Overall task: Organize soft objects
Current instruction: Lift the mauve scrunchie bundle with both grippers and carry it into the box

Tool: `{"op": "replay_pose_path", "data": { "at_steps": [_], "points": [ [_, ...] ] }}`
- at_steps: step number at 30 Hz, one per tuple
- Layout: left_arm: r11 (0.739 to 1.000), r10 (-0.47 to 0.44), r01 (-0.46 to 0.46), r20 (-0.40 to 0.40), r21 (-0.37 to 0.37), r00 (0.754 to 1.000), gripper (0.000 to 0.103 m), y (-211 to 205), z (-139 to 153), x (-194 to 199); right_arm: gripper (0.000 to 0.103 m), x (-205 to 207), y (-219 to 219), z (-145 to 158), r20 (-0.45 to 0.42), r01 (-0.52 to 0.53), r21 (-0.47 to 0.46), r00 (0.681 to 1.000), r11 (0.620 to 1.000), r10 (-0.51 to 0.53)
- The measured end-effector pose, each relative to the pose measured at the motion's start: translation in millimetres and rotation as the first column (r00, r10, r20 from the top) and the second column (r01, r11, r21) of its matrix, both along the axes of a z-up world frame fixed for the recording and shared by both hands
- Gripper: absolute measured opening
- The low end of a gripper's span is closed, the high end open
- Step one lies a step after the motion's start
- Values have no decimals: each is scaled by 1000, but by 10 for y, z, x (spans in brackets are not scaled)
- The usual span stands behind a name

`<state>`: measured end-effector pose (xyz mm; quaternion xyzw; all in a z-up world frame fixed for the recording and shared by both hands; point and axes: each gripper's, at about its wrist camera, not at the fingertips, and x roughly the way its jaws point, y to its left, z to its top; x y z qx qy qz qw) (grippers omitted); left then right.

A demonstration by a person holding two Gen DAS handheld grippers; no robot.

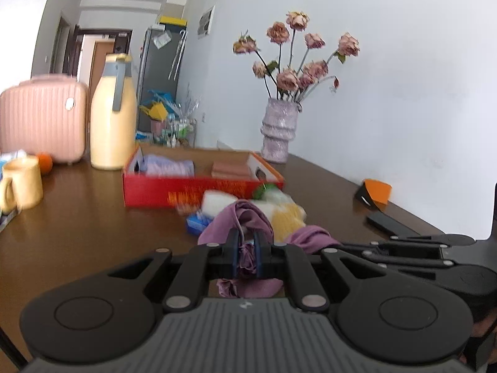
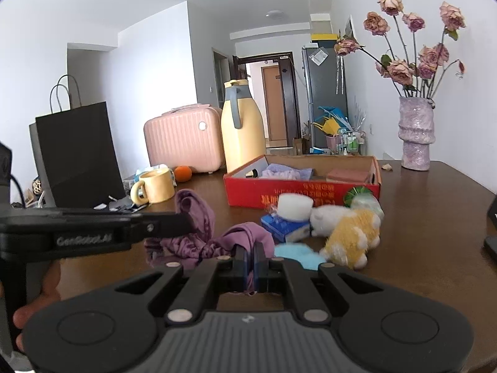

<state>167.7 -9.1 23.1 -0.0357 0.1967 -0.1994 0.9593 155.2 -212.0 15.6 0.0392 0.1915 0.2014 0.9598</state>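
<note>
Both grippers are shut on one purple cloth (image 1: 245, 217), held just above the brown table. My left gripper (image 1: 247, 250) pinches one bunched end; the cloth hangs below its fingers. My right gripper (image 2: 250, 261) pinches the other end (image 2: 245, 236). The left gripper also shows in the right wrist view (image 2: 183, 222), to the left, with cloth (image 2: 195, 209) bulging over it. Behind the cloth lie a yellow-white plush toy (image 2: 351, 236), a white soft block (image 2: 293, 206), a blue packet (image 2: 285, 225) and a light blue cloth (image 2: 298, 253). A red cardboard box (image 2: 303, 192) holds a lilac cloth (image 2: 285, 172) and a pink block (image 2: 346, 175).
On the table stand a yellow thermos jug (image 2: 243, 130), a pink case (image 2: 184, 138), a yellow mug (image 2: 155, 186), an orange (image 2: 182, 173), a black paper bag (image 2: 77, 152) and a vase of dried roses (image 2: 416, 133). Dark devices (image 1: 385, 220) lie at the right edge.
</note>
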Motion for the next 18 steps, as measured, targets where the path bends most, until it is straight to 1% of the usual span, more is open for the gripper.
{"op": "replay_pose_path", "data": {
  "at_steps": [2, 5, 7, 9, 10, 11, 12, 14, 17, 18],
  "points": [
    [1000, -2, 2, 26, 16, 1000, 11, 3, 122, 233, 4, 235, 17, 103, 12, -11, 8, 1000, 1000, 11],
    [998, -23, 19, 67, 62, 998, 11, 10, 391, 778, 4, 817, 34, 328, 37, -16, 27, 999, 1000, 15],
    [995, -27, 19, 77, 98, 997, 11, 20, 524, 1222, 4, 1327, 73, 487, 34, -28, 31, 999, 999, 27],
    [987, -13, 2, 65, 158, 998, 12, 11, 589, 1684, 4, 1902, 168, 592, 11, -52, 14, 999, 999, 52],
    [983, -7, -1, 47, 183, 999, 12, 21, 595, 1922, 4, 2150, 213, 608, -11, -56, 19, 998, 998, 56],
    [981, -4, 1, 14, 195, 1000, 12, 49, 580, 2180, 4, 2409, 268, 608, -33, -60, 15, 998, 998, 60],
    [980, 12, -6, -28, 200, 1000, 12, 96, 552, 2434, 4, 2684, 318, 585, -64, -62, 17, 996, 998, 63],
    [982, 46, -25, -110, 186, 993, 12, 201, 457, 2855, 4, 3161, 400, 490, -138, -69, 36, 988, 997, 73],
    [983, 89, -53, -202, 178, 975, 13, 327, 245, 3399, 4, 3664, 541, 255, -234, -65, 25, 970, 998, 69],
    [980, 91, -47, -222, 196, 971, 15, 331, 152, 3547, 4, 3765, 596, 177, -255, -71, 4, 964, 997, 70]
  ]
}}
